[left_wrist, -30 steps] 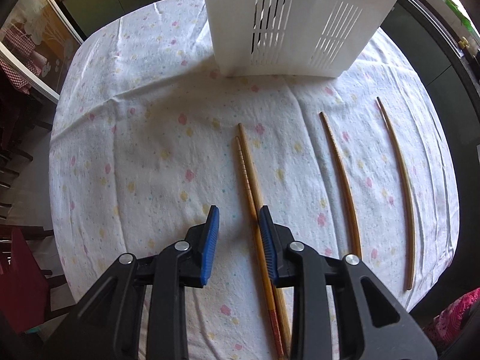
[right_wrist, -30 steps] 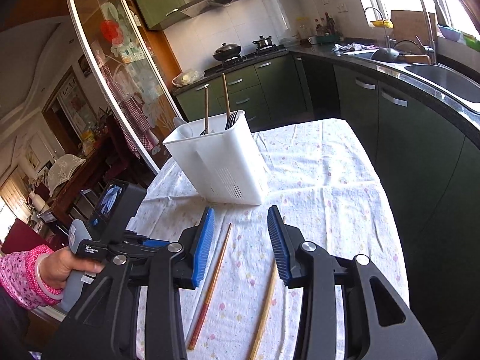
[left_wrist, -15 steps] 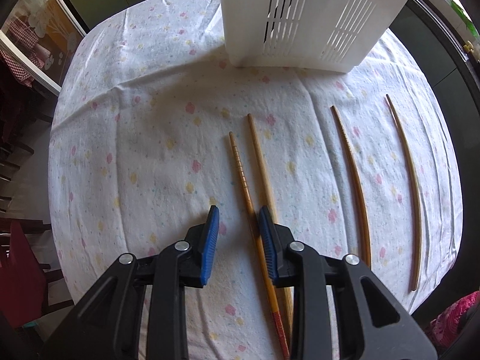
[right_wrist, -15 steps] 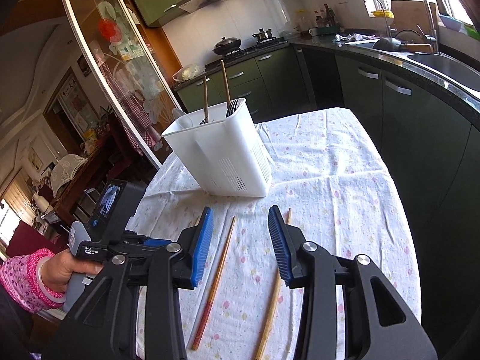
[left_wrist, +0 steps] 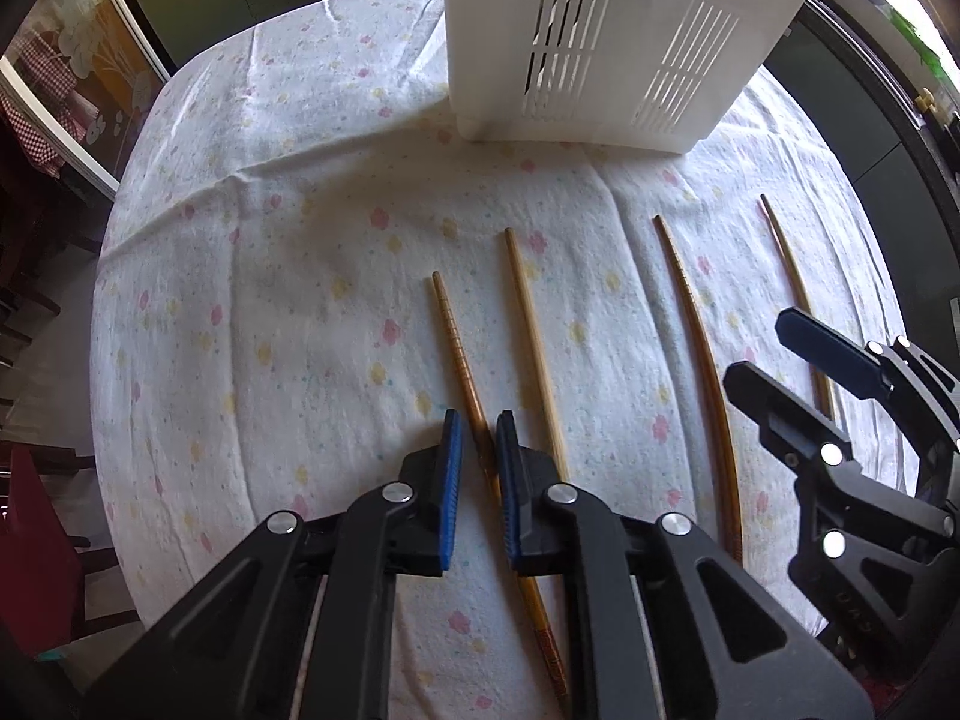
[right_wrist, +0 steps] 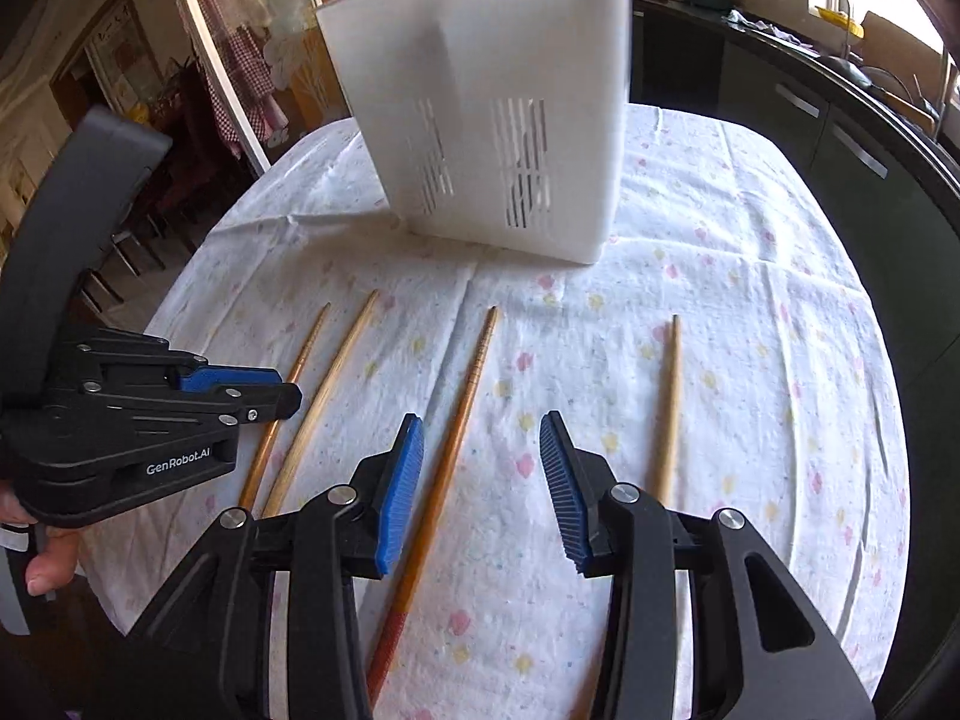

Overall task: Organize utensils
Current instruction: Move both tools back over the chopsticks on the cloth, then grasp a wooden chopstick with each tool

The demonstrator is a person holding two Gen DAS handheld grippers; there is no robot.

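Four wooden chopsticks lie side by side on the flowered tablecloth, in front of a white slotted utensil holder. My left gripper points steeply down, and its jaws are closing around the leftmost, ridged brown chopstick. A sliver of gap still shows beside the stick. A pale chopstick lies just right of it. My right gripper stands open low over the red-ended brown chopstick, not touching it. The fourth chopstick lies farther right.
The round table's edge drops off close on the right, beside dark green cabinets. A glass door and chairs stand to the left. A person's hand holds the left gripper's handle.
The left jaws have narrowed around the ridged chopstick, which now lies apart from the pale one. The right gripper has dropped towards the table and now shows in the left wrist view.
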